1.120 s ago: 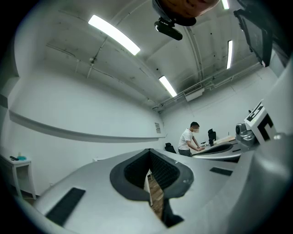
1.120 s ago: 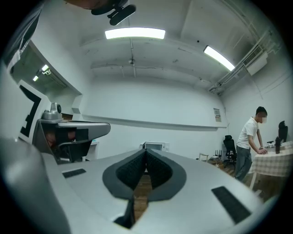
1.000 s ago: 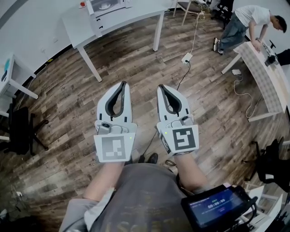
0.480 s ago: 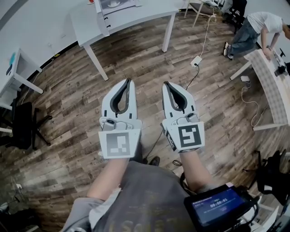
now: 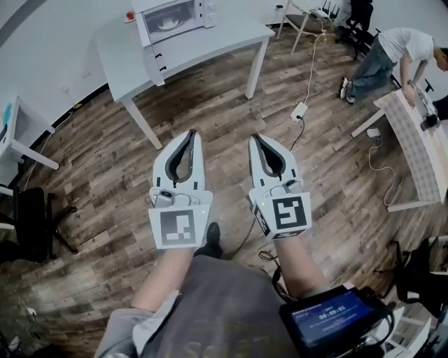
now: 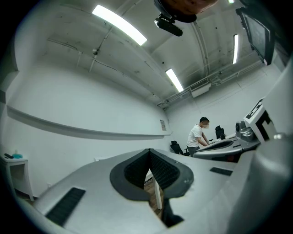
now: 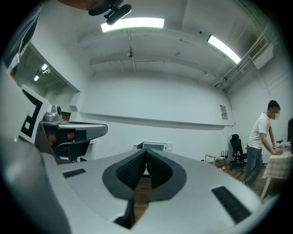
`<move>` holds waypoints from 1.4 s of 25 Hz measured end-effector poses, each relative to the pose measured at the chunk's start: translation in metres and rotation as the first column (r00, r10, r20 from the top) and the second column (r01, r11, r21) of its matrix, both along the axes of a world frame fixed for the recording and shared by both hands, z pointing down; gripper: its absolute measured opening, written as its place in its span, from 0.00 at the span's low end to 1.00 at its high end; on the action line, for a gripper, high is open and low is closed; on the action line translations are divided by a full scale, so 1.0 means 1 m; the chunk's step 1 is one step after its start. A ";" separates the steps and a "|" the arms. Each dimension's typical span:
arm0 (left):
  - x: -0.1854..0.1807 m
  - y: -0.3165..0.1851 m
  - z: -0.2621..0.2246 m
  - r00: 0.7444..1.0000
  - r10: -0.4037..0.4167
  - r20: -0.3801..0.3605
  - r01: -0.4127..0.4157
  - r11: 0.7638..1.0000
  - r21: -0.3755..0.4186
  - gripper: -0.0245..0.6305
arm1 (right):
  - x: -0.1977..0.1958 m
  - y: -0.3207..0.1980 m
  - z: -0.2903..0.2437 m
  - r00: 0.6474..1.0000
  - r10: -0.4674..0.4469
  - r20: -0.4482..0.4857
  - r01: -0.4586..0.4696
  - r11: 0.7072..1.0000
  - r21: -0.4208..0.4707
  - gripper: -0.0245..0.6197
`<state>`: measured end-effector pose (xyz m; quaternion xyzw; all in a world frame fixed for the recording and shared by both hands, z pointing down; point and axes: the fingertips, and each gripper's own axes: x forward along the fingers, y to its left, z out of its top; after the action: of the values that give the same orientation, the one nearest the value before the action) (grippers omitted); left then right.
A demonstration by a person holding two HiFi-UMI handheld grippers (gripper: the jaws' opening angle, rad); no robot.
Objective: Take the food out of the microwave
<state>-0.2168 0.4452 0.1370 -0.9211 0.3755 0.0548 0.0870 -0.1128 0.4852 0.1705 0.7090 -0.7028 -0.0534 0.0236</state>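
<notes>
Well beyond the right gripper stands the microwave.

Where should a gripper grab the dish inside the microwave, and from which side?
Its near rim, coming level from the open front. The dish sits inside the microwave, whose walls close every other side. The door seems swung out at the left, so the right gripper likely has the clearer path. Rim detail is too small to judge.

We hold the white plastic left tongs and the white plastic right tongs side by side before our waist, with the bare left forearm and the bare right forearm stretched forward. Both tongs point away from us, roughly level. Their dark-padded jaws are closed on nothing.
</notes>
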 end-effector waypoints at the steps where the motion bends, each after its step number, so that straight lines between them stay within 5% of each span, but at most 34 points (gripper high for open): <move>1: 0.001 -0.010 0.000 1.000 0.005 0.004 -0.005 1.000 0.000 0.05 | 0.001 -0.009 0.000 1.000 0.007 0.004 -0.007 1.000 0.000 0.05; 19: 0.046 -0.117 0.003 1.000 0.012 0.024 -0.012 1.000 0.008 0.05 | 0.033 -0.125 -0.004 1.000 -0.023 0.003 0.023 1.000 0.014 0.05; 35: 0.158 -0.205 0.010 0.984 -0.171 0.047 0.171 0.985 0.000 0.05 | 0.144 -0.238 0.002 0.975 -0.223 0.008 0.223 0.975 -0.005 0.05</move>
<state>-0.0584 0.2398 0.1470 -0.8867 0.4512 0.0246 0.0984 0.0317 0.2472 0.1724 0.6258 -0.7781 -0.0510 0.0167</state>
